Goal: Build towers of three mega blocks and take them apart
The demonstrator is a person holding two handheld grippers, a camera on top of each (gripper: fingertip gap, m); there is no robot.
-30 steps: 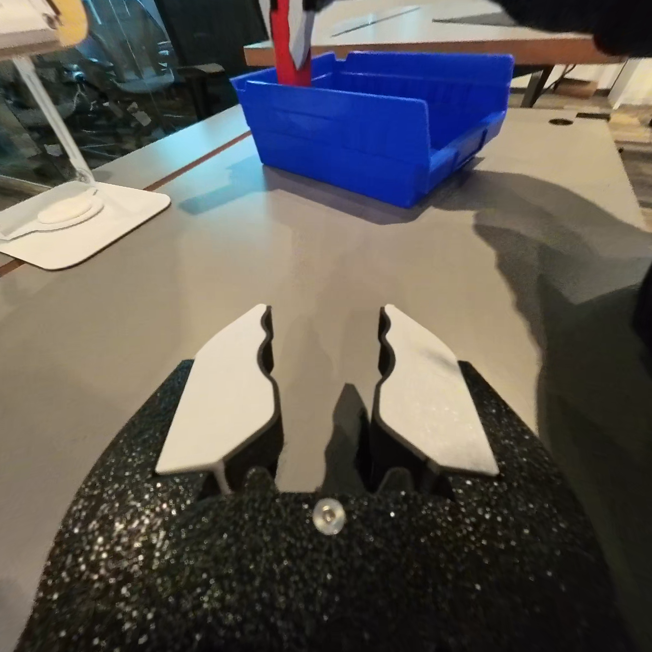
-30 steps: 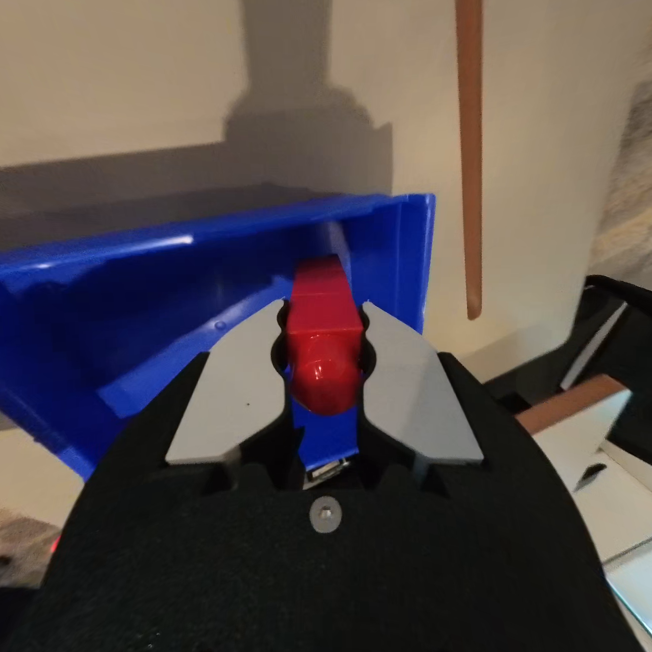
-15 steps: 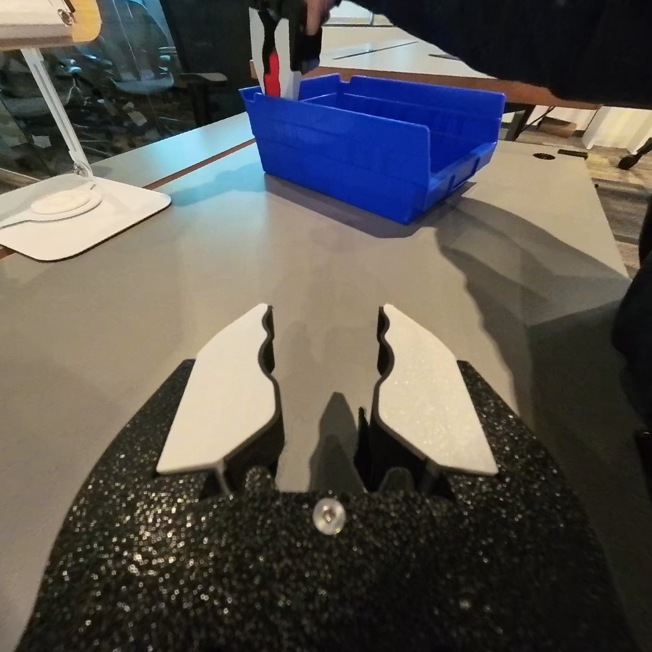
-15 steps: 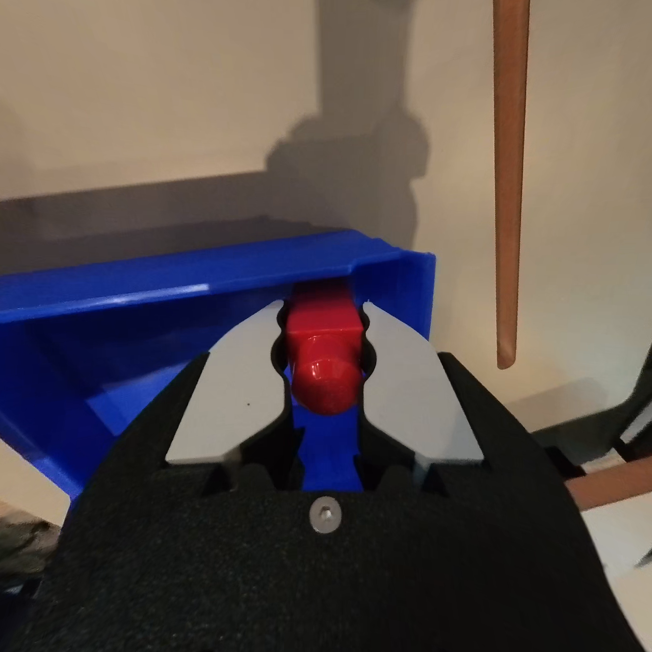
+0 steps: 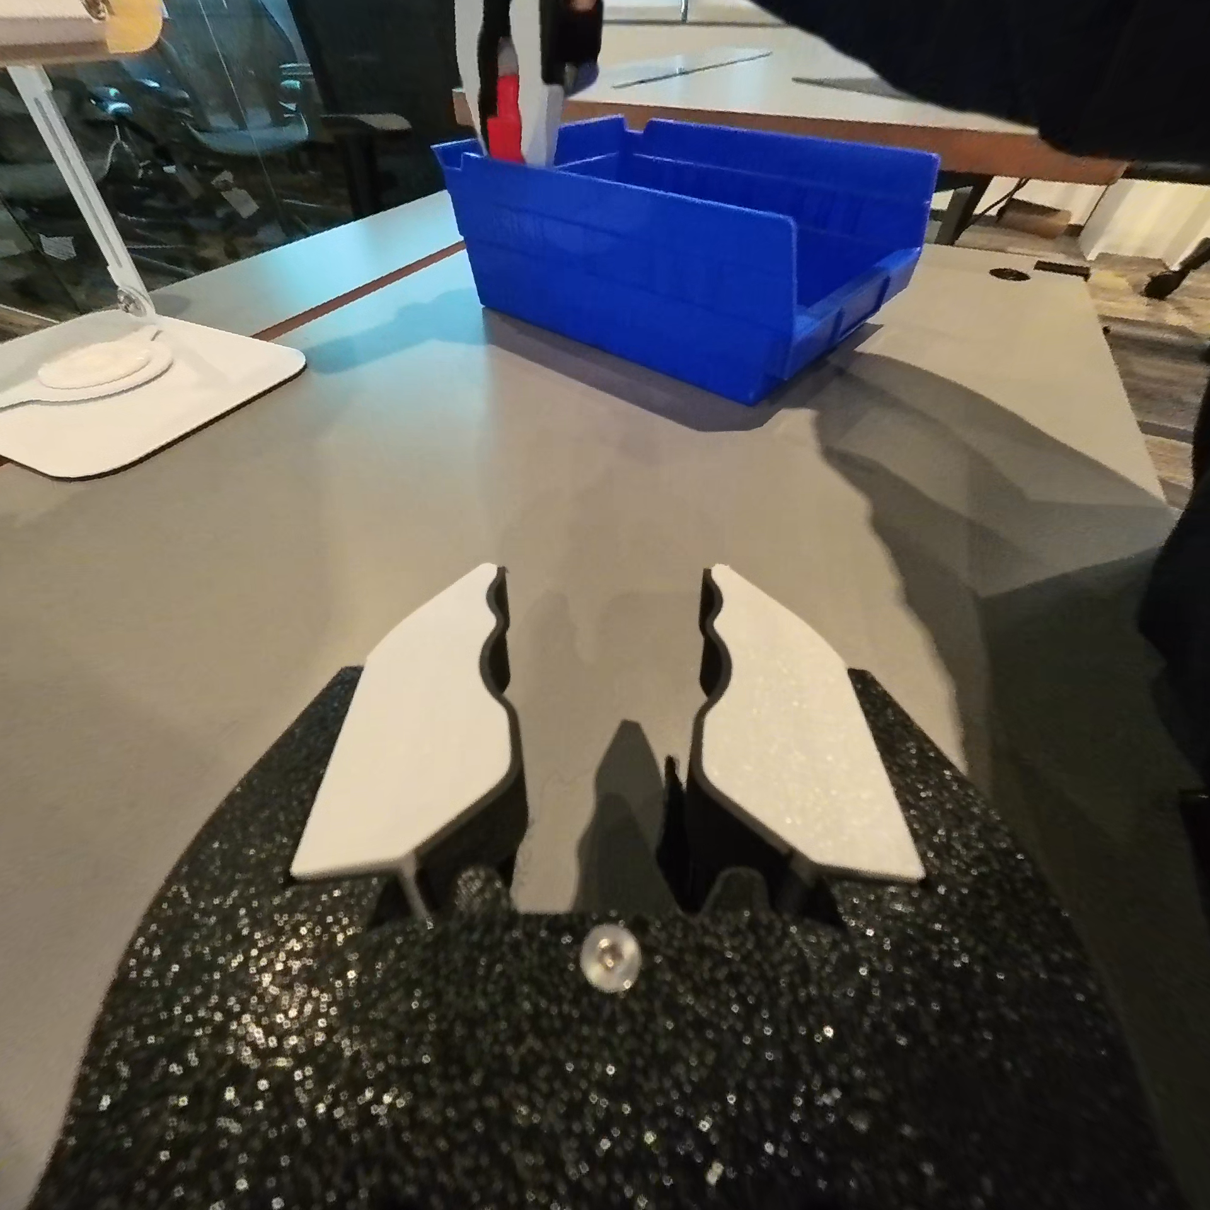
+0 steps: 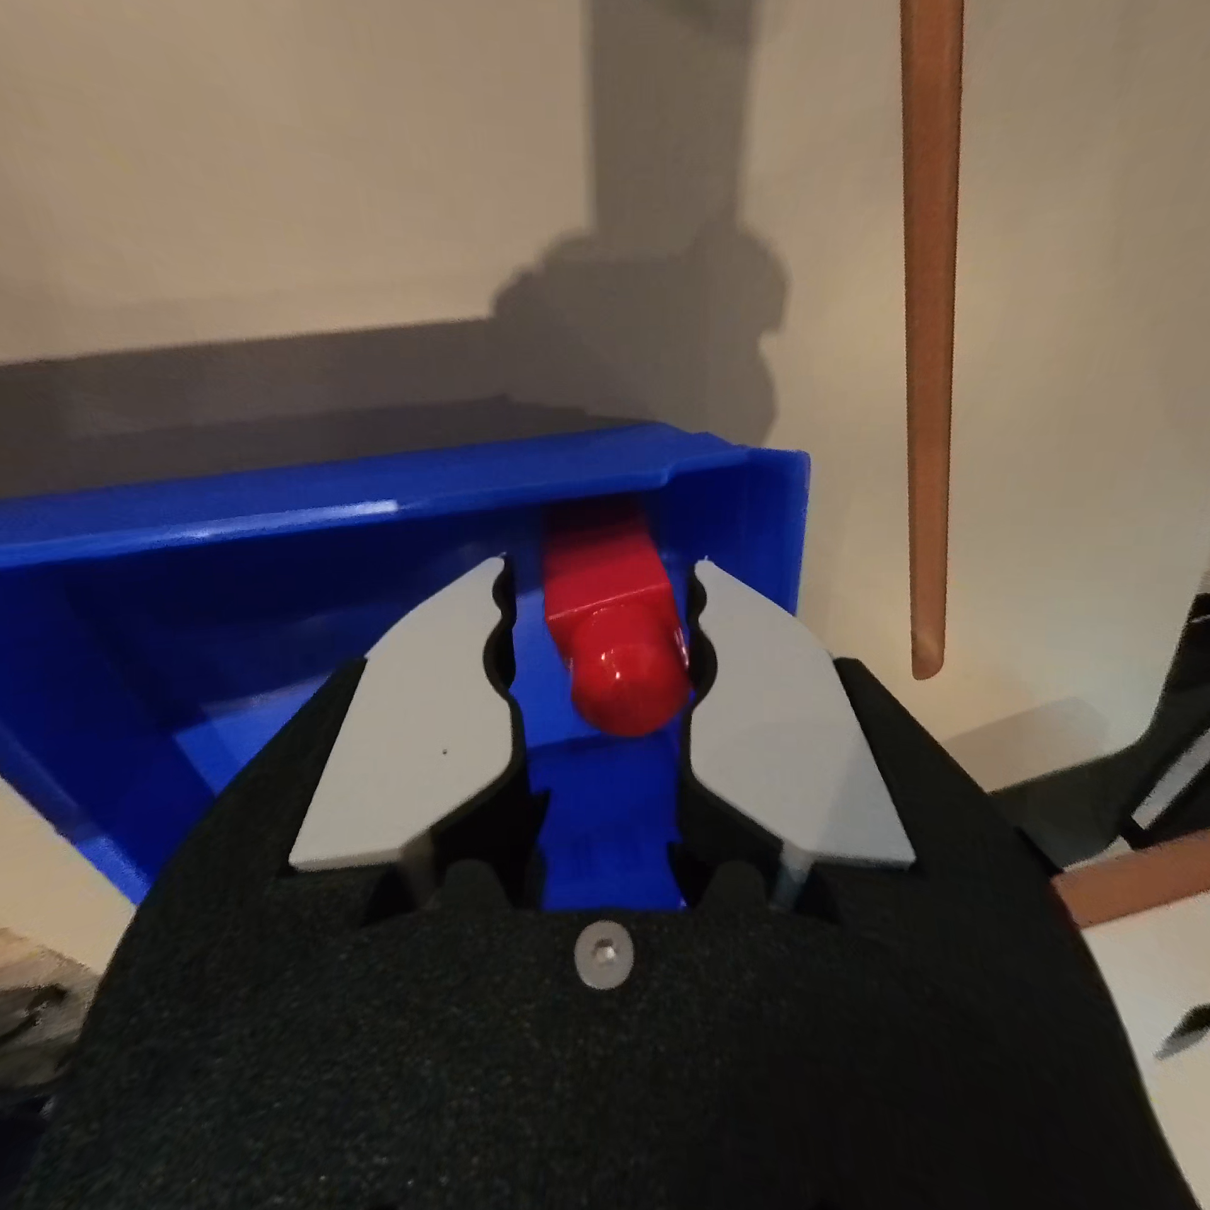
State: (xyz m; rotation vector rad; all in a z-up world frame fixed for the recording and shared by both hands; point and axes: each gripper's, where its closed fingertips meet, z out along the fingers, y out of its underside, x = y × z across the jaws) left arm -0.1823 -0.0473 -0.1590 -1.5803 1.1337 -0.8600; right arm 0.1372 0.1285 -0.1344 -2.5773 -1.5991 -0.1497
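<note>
A red mega block [image 6: 615, 628] stands studs toward the camera in the far corner of the blue bin [image 6: 262, 497]. My right gripper [image 6: 601, 569] is open around it; the block is close against the right finger, with a gap on the left. In the left wrist view the right gripper [image 5: 507, 147] points down into the bin's [image 5: 655, 262] back left corner with the red block [image 5: 504, 128] between its fingers. My left gripper [image 5: 602, 576] is open and empty, low over the grey table [image 5: 327, 524], well short of the bin. The rest of the bin's inside is hidden.
A white lamp base [image 5: 131, 386] with a slanted stem sits at the table's left. A brown seam strip [image 6: 930, 327] runs beside the bin. A person's dark sleeve [image 5: 982, 59] reaches over the bin. Another table [image 5: 851, 111] stands behind.
My right gripper has opened and let go of the red block, which now sits loose between its fingers inside the bin. My left gripper stays open and has barely moved.
</note>
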